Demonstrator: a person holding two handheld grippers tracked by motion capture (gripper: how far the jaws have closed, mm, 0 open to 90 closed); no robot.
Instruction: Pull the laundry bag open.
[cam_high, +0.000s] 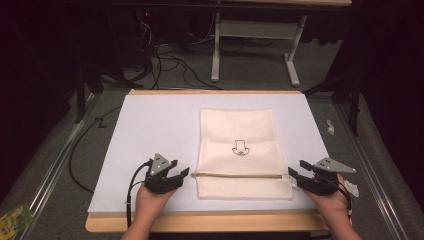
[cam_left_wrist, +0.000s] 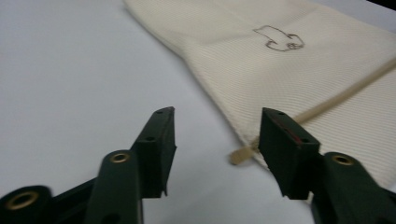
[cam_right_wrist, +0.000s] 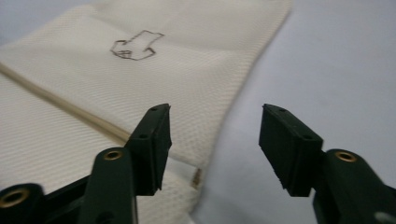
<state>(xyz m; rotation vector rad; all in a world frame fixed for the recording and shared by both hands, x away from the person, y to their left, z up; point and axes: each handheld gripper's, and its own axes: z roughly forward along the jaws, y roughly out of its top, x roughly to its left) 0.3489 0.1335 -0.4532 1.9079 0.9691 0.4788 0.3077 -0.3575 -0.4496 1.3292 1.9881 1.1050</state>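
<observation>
Cream woven cloth bag with a small outline drawing (cam_high: 239, 155) lies flat between left gripper (cam_high: 181, 175) and right gripper (cam_high: 296, 174); both jaws wide apart, empty, at its near corners.

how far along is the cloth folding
Done, it seems: the cream cloth lies flat on the white sheet, its near part showing one fold line. In hand: nothing; the left hand-held gripper and right hand-held gripper sit open at the fold's two ends. Left: probably gripping both corners and folding again.

A green packet (cam_high: 14, 218) lies on the floor beside the table (cam_high: 215, 222).
</observation>
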